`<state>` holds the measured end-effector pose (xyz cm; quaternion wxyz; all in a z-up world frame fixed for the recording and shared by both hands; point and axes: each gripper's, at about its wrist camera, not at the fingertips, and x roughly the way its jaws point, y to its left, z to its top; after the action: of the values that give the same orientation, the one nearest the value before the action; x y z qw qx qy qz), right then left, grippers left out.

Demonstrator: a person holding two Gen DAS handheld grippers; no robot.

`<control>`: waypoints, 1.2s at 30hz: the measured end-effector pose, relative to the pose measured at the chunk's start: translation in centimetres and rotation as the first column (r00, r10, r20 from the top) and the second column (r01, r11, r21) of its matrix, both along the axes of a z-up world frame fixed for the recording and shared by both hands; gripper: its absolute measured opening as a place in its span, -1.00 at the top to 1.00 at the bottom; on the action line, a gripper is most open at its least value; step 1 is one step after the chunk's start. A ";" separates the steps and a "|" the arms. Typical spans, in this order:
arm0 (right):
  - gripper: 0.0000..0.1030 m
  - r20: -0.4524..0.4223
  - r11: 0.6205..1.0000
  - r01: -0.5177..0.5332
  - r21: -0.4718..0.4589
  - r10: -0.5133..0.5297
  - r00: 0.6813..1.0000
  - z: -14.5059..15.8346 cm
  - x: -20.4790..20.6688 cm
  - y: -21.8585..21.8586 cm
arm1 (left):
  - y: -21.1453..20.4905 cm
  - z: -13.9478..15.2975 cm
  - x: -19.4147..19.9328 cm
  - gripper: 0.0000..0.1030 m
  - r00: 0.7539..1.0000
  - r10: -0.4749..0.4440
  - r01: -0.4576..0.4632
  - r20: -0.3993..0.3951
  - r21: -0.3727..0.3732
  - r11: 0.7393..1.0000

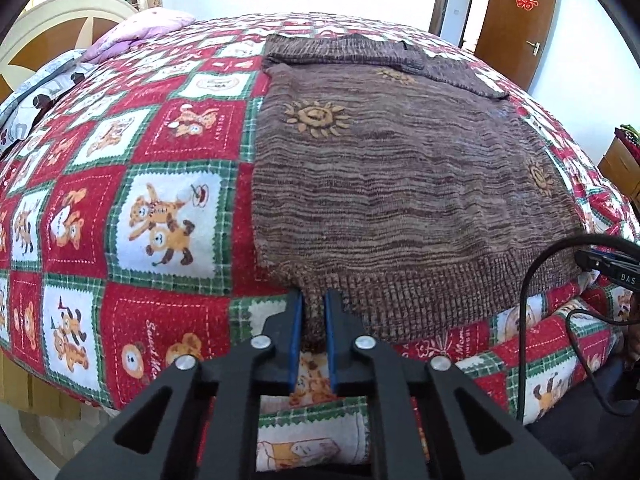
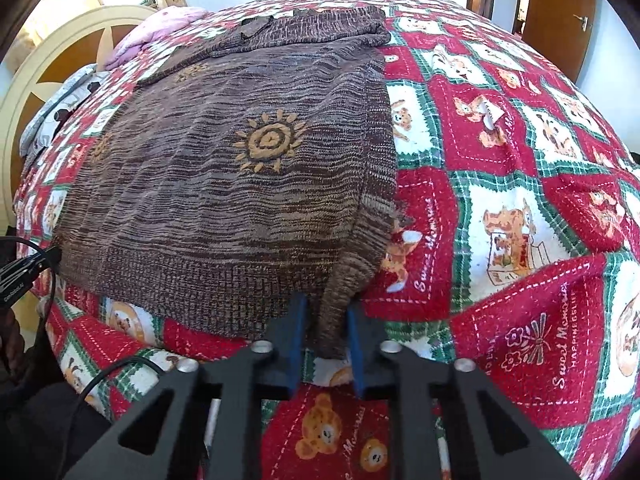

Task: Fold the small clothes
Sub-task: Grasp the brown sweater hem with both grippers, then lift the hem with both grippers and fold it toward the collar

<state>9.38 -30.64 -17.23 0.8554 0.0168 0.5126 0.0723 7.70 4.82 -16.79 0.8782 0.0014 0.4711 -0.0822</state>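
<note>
The brown sweater (image 1: 400, 184) lies flat on the bed (image 1: 160, 152), its near hem corners pinched by the left tongs (image 1: 313, 300) and right tongs (image 2: 326, 304).

- One sweater (image 1: 400, 184), brown knit, with three sun motifs (image 1: 316, 118) showing in the left view.
- One quilt (image 1: 132, 184) of bear squares.
- Two grippers: left gripper (image 1: 313, 320), right gripper (image 2: 326, 328).
- One door (image 1: 516, 20).
- One headboard (image 2: 60, 64).
</note>
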 end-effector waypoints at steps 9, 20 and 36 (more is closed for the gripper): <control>0.83 0.079 0.999 -0.026 0.040 0.023 0.997 2.1 -0.9 0.1 | 0.9 2.0 0.2 0.82 0.998 0.002 0.000 0.057 -0.049 0.999; 0.87 0.257 0.994 0.014 0.111 -0.043 0.966 7.1 -1.2 -1.4 | 2.0 5.2 1.5 0.84 0.989 0.012 0.005 0.147 -0.111 0.994; 0.88 0.377 0.986 0.026 0.167 -0.089 0.922 13.1 2.7 -3.4 | 2.6 9.5 4.7 0.84 0.965 0.039 0.009 0.260 -0.181 0.984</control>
<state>12.12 -34.02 -4.16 0.9367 0.0857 0.3275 0.0896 12.44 7.41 -7.27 0.9300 -0.0708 0.3413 -0.1168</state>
